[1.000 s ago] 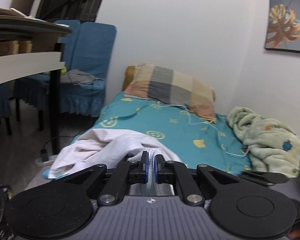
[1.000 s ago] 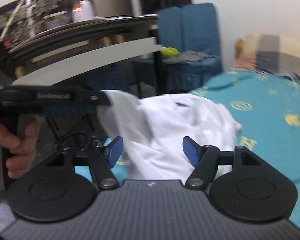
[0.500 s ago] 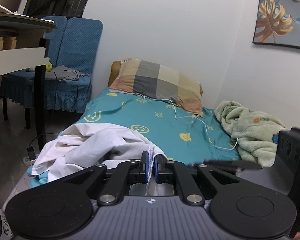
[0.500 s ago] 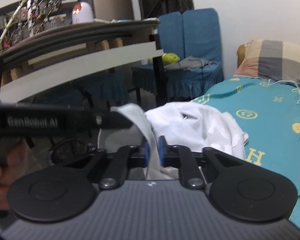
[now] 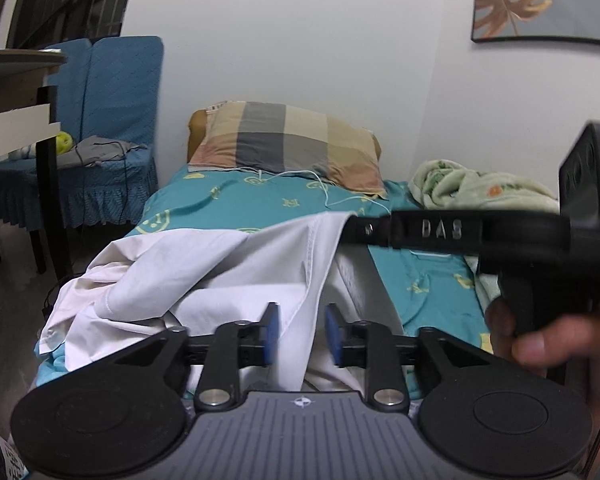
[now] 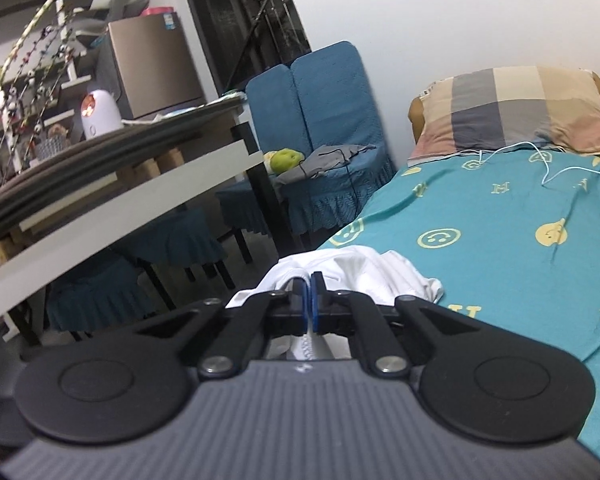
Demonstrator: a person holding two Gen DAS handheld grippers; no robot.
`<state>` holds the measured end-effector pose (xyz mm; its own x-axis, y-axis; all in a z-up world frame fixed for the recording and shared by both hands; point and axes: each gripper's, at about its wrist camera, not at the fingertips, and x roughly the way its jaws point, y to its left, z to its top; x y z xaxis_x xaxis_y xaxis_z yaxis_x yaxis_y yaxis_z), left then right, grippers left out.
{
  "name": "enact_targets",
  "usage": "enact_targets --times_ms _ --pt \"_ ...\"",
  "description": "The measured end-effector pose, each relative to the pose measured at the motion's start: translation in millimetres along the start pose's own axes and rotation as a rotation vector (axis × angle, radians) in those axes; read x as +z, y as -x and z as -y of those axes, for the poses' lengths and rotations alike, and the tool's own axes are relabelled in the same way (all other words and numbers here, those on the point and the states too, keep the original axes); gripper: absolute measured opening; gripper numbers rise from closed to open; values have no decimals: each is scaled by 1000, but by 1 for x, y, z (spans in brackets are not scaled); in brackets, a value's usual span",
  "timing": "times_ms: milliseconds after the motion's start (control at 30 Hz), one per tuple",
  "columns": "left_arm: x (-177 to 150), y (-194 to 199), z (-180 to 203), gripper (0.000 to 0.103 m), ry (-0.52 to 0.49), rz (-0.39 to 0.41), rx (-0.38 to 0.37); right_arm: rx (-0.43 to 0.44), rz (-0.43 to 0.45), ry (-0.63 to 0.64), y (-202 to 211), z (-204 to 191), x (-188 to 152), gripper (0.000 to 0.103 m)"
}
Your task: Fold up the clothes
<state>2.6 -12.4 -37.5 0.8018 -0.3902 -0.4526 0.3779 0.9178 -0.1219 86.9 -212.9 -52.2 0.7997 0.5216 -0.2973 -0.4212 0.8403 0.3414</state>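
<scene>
A white garment (image 5: pixel 188 276) lies crumpled at the near end of a teal bed (image 5: pixel 260 204). My left gripper (image 5: pixel 298 334) is open, and a hanging fold of the white cloth drops between its blue pads (image 5: pixel 271 332) without being clamped. My right gripper (image 6: pixel 310 306) is shut on an edge of the white garment (image 6: pixel 364 272). In the left wrist view the right gripper's fingers (image 5: pixel 380 232) hold that edge lifted above the bed, so the cloth drapes down from it.
A plaid pillow (image 5: pixel 288 144) and a white cable (image 5: pixel 340 196) lie at the bed's head. A green blanket (image 5: pixel 476 188) is bunched at the right. Blue covered chairs (image 6: pixel 320 128) and a dark table (image 6: pixel 112 168) stand left of the bed.
My left gripper has opened and let go of the cloth edge. My right gripper closed on the white garment and lifted it up to the right.
</scene>
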Motion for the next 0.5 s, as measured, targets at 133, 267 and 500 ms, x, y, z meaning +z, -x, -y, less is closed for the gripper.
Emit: enact_targets --times_ms 133,267,500 --pt "-6 -5 10 61 -45 -7 -6 -4 4 -31 4 7 4 4" --pt "-14 -17 18 79 -91 -29 16 7 31 -77 11 12 8 4" --pt "-23 -48 14 79 -66 -110 130 33 124 -127 32 16 20 4"
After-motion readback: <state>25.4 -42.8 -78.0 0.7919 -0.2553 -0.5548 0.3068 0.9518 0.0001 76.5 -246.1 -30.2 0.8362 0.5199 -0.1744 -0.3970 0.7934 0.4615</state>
